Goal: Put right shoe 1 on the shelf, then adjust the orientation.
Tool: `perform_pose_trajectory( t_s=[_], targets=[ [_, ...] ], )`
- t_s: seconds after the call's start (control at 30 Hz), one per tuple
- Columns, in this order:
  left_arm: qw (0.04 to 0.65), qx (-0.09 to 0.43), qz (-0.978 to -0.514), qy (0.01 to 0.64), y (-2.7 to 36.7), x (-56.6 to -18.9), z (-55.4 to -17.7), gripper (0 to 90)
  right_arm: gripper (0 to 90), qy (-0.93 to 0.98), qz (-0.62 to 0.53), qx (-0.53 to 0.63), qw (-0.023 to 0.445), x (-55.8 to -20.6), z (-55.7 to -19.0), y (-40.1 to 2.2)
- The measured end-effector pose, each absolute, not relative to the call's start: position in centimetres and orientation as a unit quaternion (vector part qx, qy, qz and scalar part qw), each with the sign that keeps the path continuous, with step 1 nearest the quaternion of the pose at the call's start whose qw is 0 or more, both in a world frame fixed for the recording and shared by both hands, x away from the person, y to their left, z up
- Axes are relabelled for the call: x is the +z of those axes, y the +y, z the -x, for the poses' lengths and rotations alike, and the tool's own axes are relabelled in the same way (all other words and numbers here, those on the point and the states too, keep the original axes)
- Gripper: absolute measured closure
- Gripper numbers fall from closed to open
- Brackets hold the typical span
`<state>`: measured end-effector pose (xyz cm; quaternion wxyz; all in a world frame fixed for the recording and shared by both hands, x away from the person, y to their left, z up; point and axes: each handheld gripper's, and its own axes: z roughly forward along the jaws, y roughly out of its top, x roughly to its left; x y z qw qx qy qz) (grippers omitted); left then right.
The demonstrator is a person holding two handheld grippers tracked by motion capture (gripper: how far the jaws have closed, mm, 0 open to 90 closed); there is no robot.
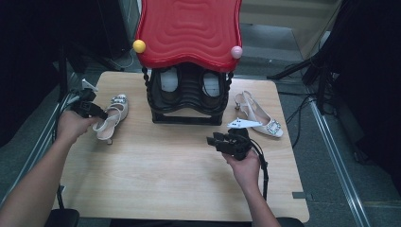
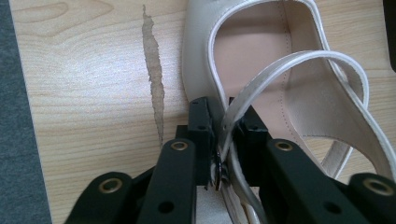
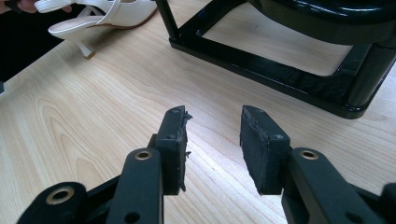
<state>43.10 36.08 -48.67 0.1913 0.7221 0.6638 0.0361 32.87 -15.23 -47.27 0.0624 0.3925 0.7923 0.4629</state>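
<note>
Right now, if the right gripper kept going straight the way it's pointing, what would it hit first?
Probably the black shoe rack's base bar. The right gripper is open with nothing between its jaws, only bare table lies before the bar, though depth is hard to judge.

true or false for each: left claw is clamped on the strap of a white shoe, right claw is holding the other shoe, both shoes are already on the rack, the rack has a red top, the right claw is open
1. The left claw is clamped on the strap of a white shoe. True.
2. The right claw is holding the other shoe. False: its jaws stand apart over bare table with nothing between them.
3. Both white shoes are already on the rack. False: each is on the table, one to either side of the rack.
4. The rack has a red top. True.
5. The right claw is open. True.
</note>
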Motion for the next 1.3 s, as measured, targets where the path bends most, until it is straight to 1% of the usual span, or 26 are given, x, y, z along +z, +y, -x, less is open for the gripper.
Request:
perform_pose_trajectory(
  t_s=[0.17,0.23,0.27,0.43,0.47,0.67,0.83,0.87,0.93,0.97,1.03,1.07,1.3],
  targets=[
    [0.191,0.034,-0.717,0.670,36.2,-48.6,-43.1,82.8,62.7,0.792,-0.393,0.463,0.062,-47.2,-32.9,-15.2],
    [0.209,0.030,-0.698,0.684,36.2,-48.5,-43.2,83.2,62.7,0.791,-0.394,0.463,0.062,-47.2,-32.9,-15.2],
    [0.210,0.024,-0.703,0.679,36.5,-48.2,-43.2,83.3,62.7,0.791,-0.395,0.464,0.062,-47.2,-32.8,-15.2],
    [0.213,0.032,-0.700,0.681,36.3,-47.3,-43.2,83.5,62.7,0.791,-0.394,0.464,0.063,-47.2,-32.9,-15.3],
    [0.231,0.027,-0.689,0.687,36.4,-46.9,-43.2,83.6,62.7,0.792,-0.394,0.463,0.063,-47.2,-32.8,-15.4],
    [0.250,0.016,-0.687,0.682,37.0,-45.1,-43.2,83.6,62.8,0.791,-0.393,0.465,0.064,-47.1,-32.8,-15.5],
    [0.262,0.022,-0.683,0.682,37.2,-43.7,-43.2,83.6,62.7,0.791,-0.393,0.465,0.063,-47.1,-32.8,-15.3],
    [0.273,0.022,-0.681,0.679,37.3,-42.9,-43.2,83.5,62.7,0.791,-0.392,0.465,0.063,-47.1,-32.8,-15.3],
    [0.276,0.023,-0.680,0.680,37.3,-42.6,-43.2,83.6,62.8,0.792,-0.391,0.465,0.063,-47.1,-32.8,-15.2],
    [0.277,0.027,-0.678,0.680,37.3,-41.7,-43.2,83.5,62.8,0.793,-0.390,0.463,0.061,-47.1,-32.8,-15.2],
    [0.278,0.027,-0.678,0.680,37.3,-41.3,-43.2,83.5,62.7,0.794,-0.390,0.463,0.061,-47.2,-32.8,-15.2],
    [0.283,0.028,-0.678,0.678,37.4,-40.5,-43.3,83.5,62.7,0.794,-0.390,0.463,0.061,-47.1,-32.8,-15.1],
    [0.294,0.034,-0.677,0.674,37.0,-37.7,-43.5,83.5,62.7,0.794,-0.389,0.463,0.061,-47.1,-32.8,-15.2]
  ],
)
